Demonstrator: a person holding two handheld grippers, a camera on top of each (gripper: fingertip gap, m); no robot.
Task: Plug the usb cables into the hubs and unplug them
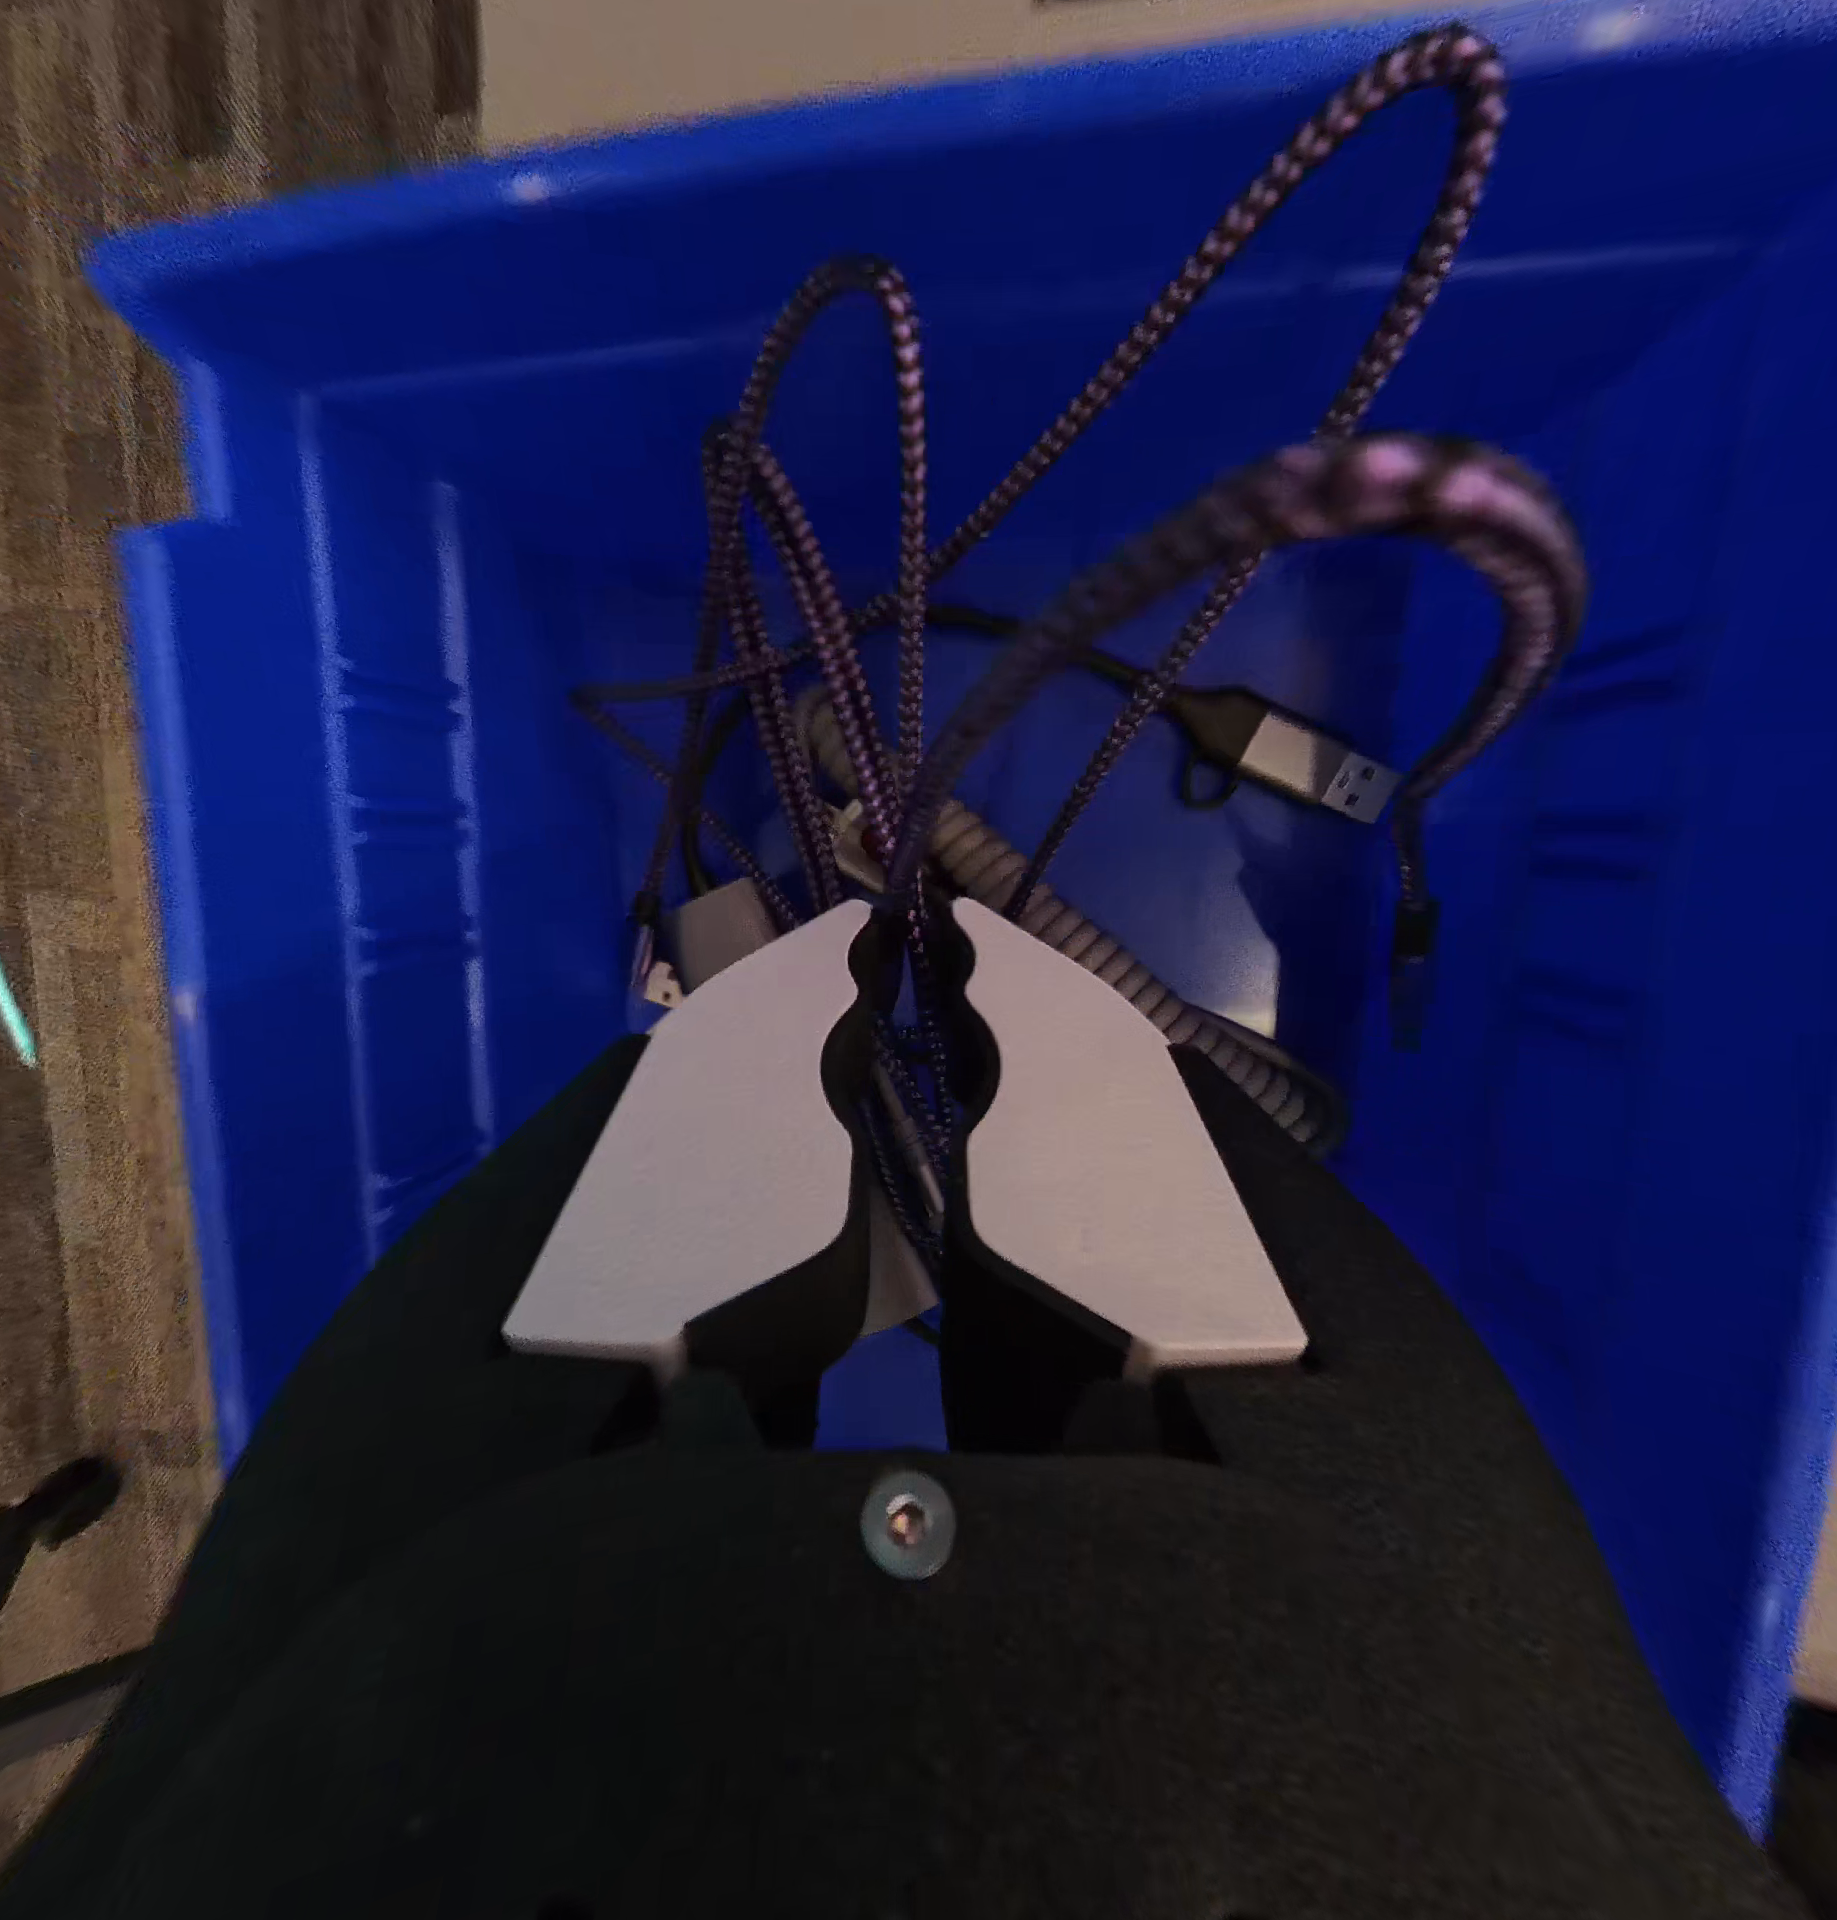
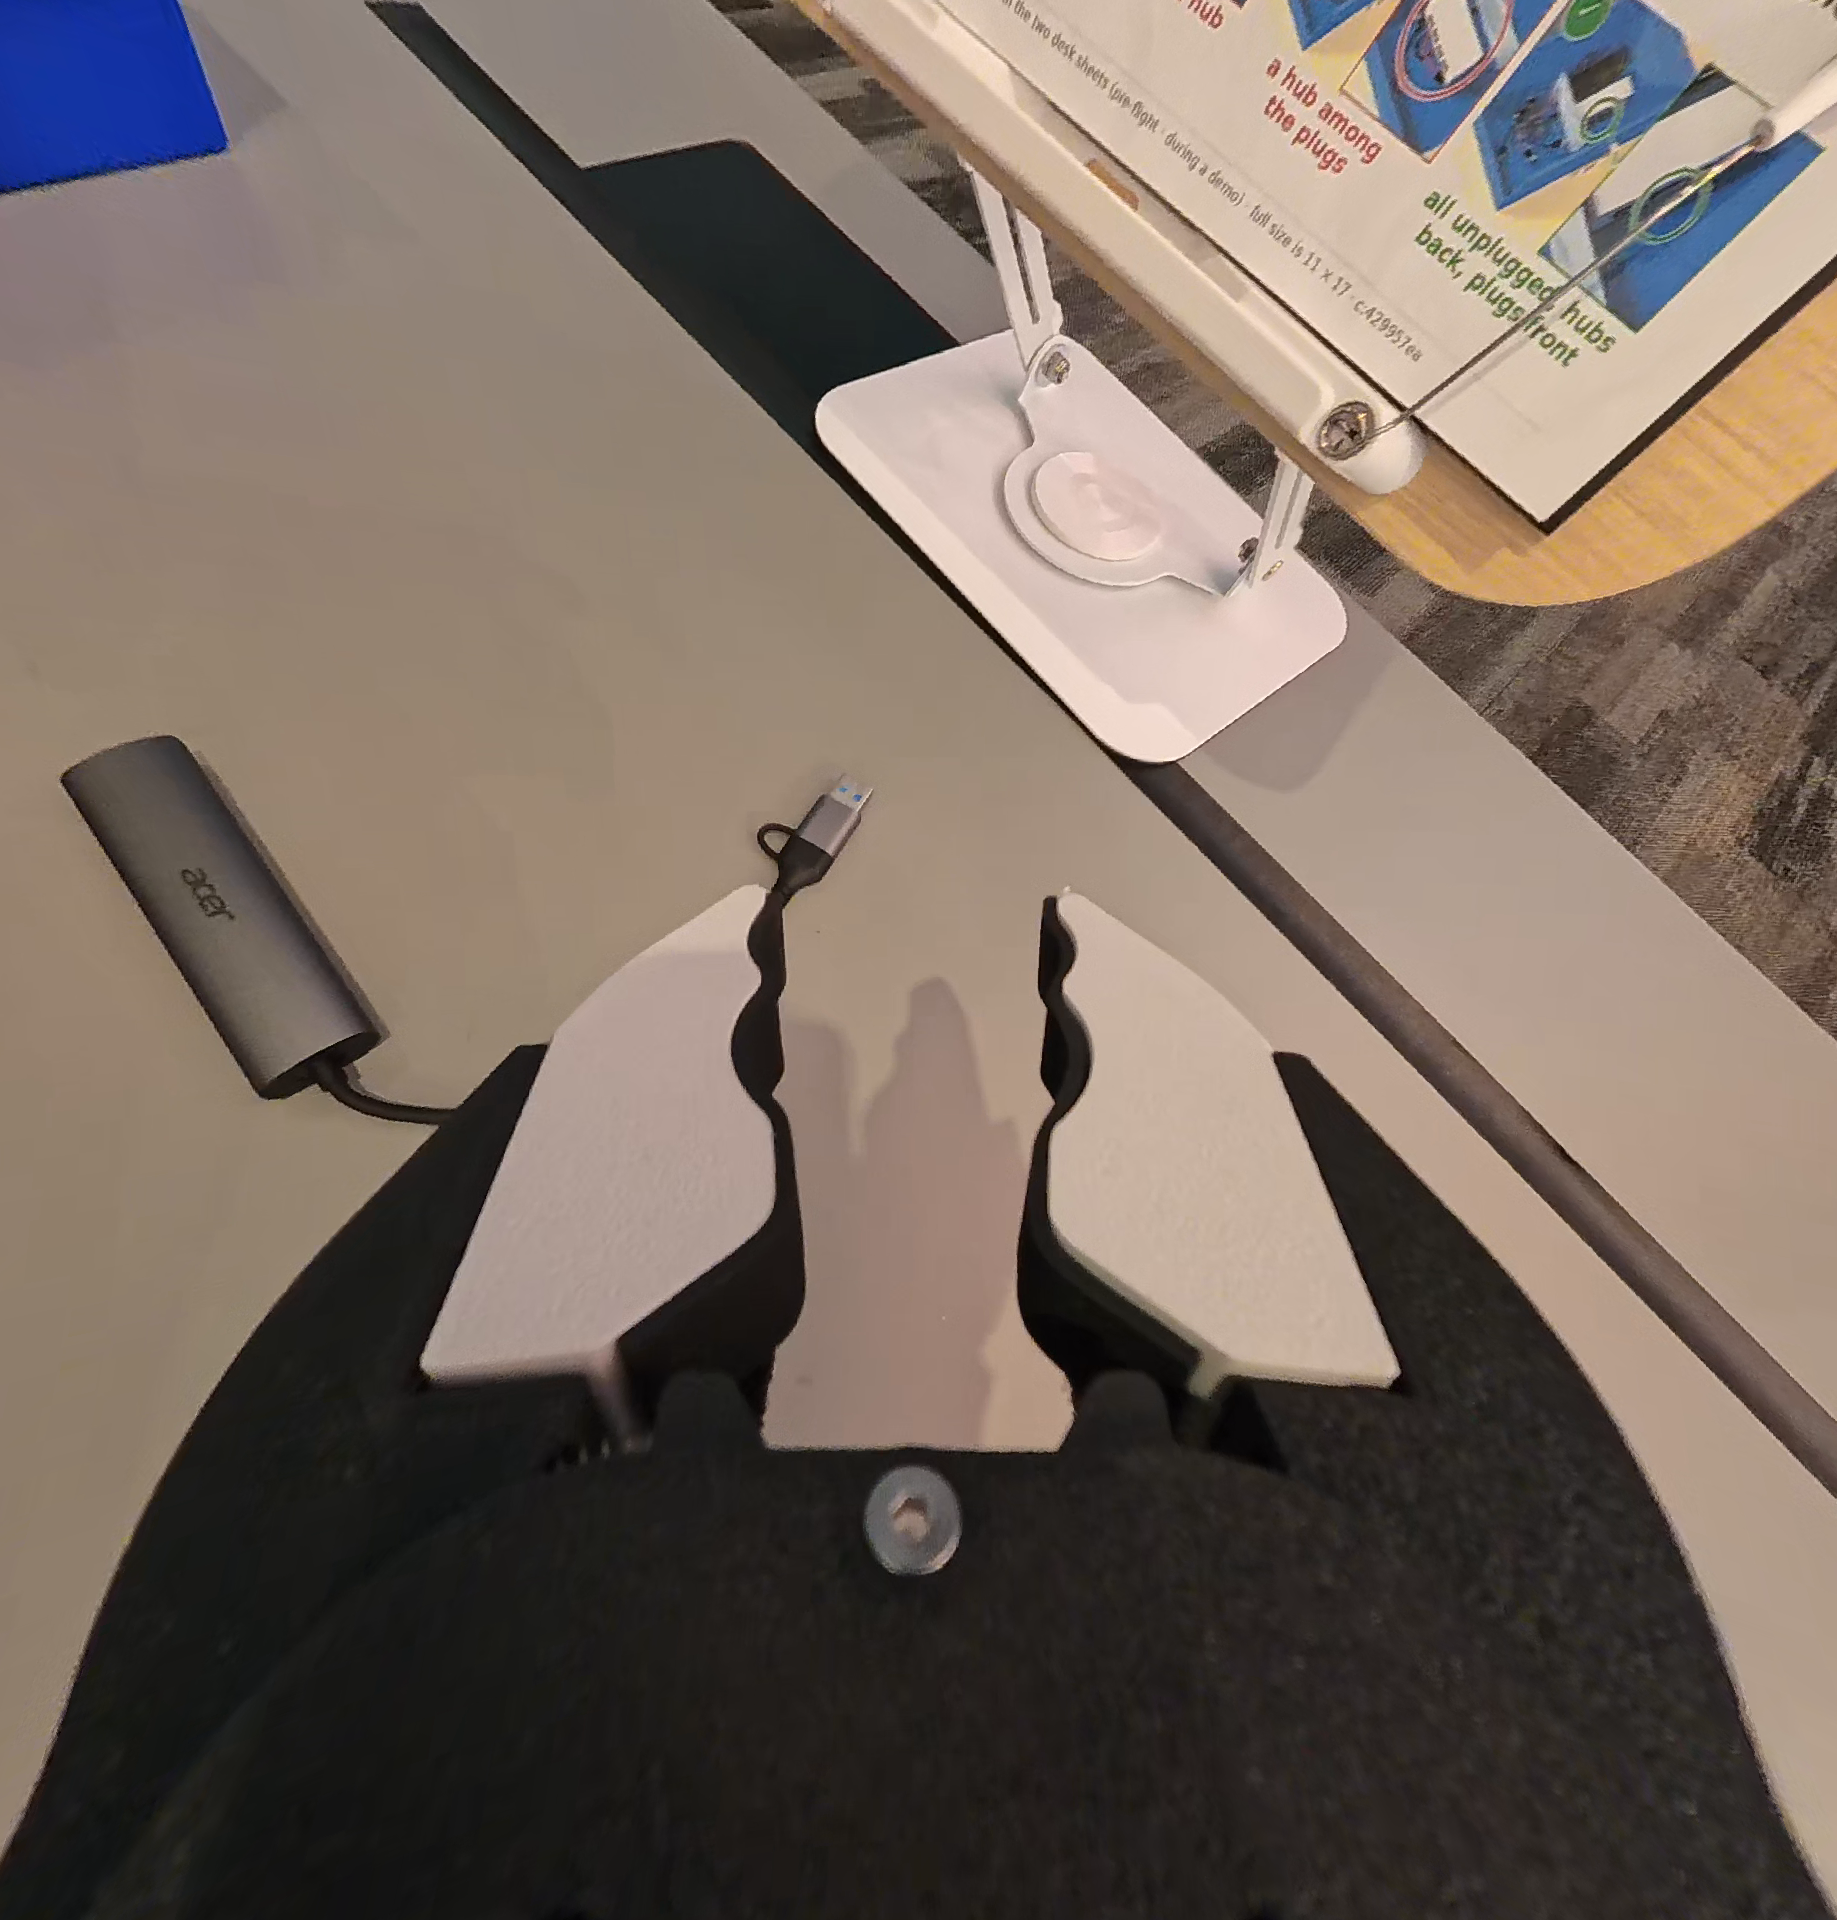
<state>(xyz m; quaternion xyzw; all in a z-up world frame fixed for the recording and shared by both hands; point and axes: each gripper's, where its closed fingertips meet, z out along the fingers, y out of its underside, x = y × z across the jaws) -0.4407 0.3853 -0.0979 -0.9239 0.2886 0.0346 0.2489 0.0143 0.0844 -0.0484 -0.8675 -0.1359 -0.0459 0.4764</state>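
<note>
In the left wrist view my left gripper (image 1: 909, 914) is shut on a purple-and-black braided cable (image 1: 1174, 312), lifted in loops over a blue bin (image 1: 394, 727). One end of it (image 1: 1413, 945) dangles at the right. In the bin lie a grey coiled cable (image 1: 1049, 914) and a silver USB plug (image 1: 1309, 774) on a black lead. In the right wrist view my right gripper (image 2: 909, 904) is open and empty above the table. A grey USB hub (image 2: 218, 914) lies to its left. The hub's black lead runs under the gripper to a silver USB plug (image 2: 836, 816) by the left fingertip.
A white stand (image 2: 1090, 582) holding a printed sheet (image 2: 1465, 177) sits at the table's far edge. A corner of the blue bin (image 2: 72, 94) shows at top left. A dark gap (image 2: 1413, 1039) runs diagonally across the beige table (image 2: 478, 520). Carpet (image 1: 52, 623) lies left of the bin. Tip to tip, the grippers are about 55 cm apart. The silver USB plug (image 1: 1309, 774) lies some 9 cm from my left tips, 45 cm from my right tips.
</note>
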